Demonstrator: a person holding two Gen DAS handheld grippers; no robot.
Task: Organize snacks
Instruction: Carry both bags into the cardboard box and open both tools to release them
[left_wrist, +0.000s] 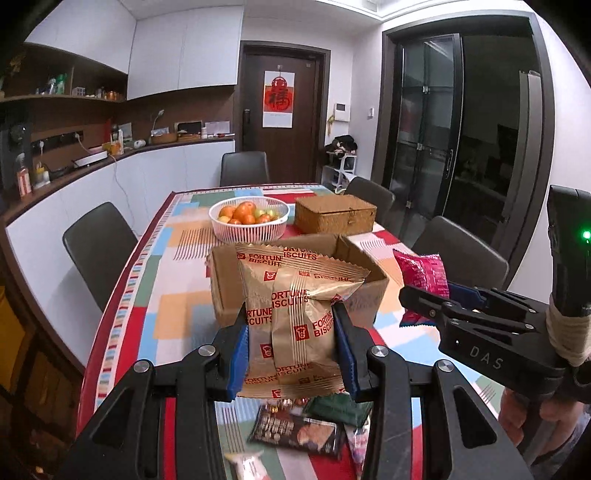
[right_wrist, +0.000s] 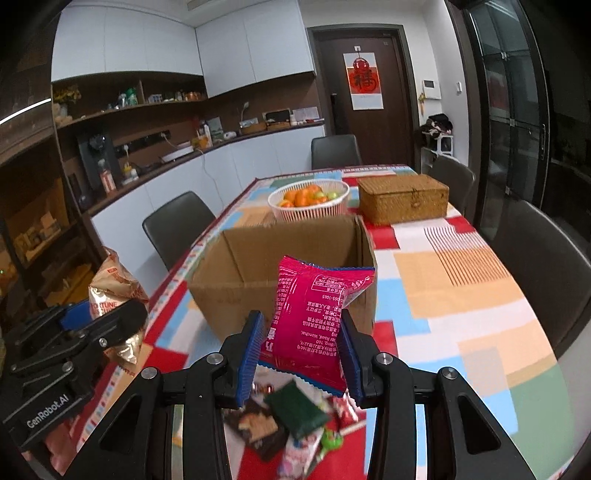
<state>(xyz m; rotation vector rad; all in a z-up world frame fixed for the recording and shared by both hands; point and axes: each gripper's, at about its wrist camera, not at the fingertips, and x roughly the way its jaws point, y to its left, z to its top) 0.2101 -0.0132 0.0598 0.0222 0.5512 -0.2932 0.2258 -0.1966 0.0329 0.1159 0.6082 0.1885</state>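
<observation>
My left gripper is shut on gold Fortune Biscuits packets, held upright above the table in front of an open cardboard box. My right gripper is shut on a pink snack packet, also lifted before the cardboard box. The pink packet and right gripper show at the right of the left wrist view. The gold packets and left gripper show at the left of the right wrist view. More loose snacks lie below: a dark packet and a green one.
A white basket of fruit and a woven lidded box stand behind the cardboard box on the patterned tablecloth. Dark chairs surround the table. A person's hand holds the right gripper's handle.
</observation>
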